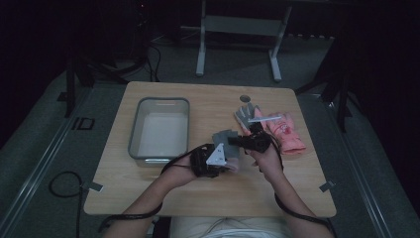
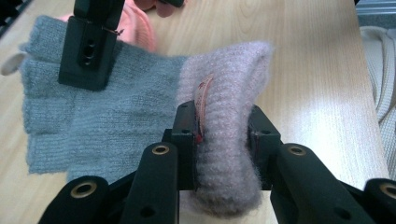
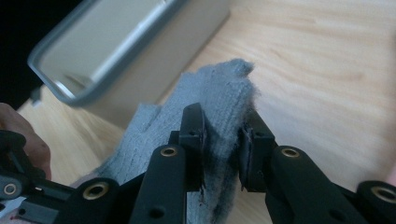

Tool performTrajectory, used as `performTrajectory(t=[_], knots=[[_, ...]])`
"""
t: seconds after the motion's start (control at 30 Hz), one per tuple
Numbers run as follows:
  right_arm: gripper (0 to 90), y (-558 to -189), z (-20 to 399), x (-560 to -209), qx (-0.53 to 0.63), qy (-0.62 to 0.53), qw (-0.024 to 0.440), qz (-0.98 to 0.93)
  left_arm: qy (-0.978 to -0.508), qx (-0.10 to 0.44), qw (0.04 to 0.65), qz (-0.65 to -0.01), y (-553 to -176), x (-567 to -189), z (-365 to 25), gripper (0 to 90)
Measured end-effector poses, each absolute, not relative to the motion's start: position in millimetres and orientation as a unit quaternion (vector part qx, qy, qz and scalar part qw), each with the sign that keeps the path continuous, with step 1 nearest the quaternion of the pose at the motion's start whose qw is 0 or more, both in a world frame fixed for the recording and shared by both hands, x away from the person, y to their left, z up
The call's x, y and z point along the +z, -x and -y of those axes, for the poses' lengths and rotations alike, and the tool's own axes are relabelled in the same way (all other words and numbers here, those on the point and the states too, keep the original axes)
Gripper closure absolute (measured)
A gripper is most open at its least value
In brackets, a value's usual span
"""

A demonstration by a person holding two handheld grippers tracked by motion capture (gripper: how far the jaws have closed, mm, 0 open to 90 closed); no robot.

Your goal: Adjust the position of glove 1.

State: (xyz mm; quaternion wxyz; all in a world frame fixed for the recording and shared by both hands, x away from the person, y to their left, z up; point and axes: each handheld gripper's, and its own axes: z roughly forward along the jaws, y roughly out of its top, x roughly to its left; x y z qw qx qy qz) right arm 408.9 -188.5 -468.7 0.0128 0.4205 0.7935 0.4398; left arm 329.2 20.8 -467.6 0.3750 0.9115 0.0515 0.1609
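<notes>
Grey gloves (image 1: pixel 225 140) (image 1: pixel 246 115): two; pink glove (image 1: pixel 285 131): one; tray (image 1: pixel 136 129): one.

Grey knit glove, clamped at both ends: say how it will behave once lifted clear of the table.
The grey knit glove will probably sag between the left gripper and the right gripper, since its cuff already bunches between the pads. It looks light, soft and fuzzy, so slipping seems unlikely. It won't roll or break.

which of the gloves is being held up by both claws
The grey knit glove with the pinkish cuff; the pink glove lies flat on the table, untouched.
</notes>
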Motion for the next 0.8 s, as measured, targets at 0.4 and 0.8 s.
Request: performTrajectory(t=[0.4, 0.8], knots=[[74.6, -427, 147, -435, 0.453, -0.391, 0.037, -0.8, -0.915, 0.184, 0.356, -0.057, -345, -434, -57, 69.9], [74.6, -444, 95, -416, 0.462, -0.368, 0.032, -0.806, -0.917, 0.196, 0.341, -0.071, -355, -417, -105, 69.7]])
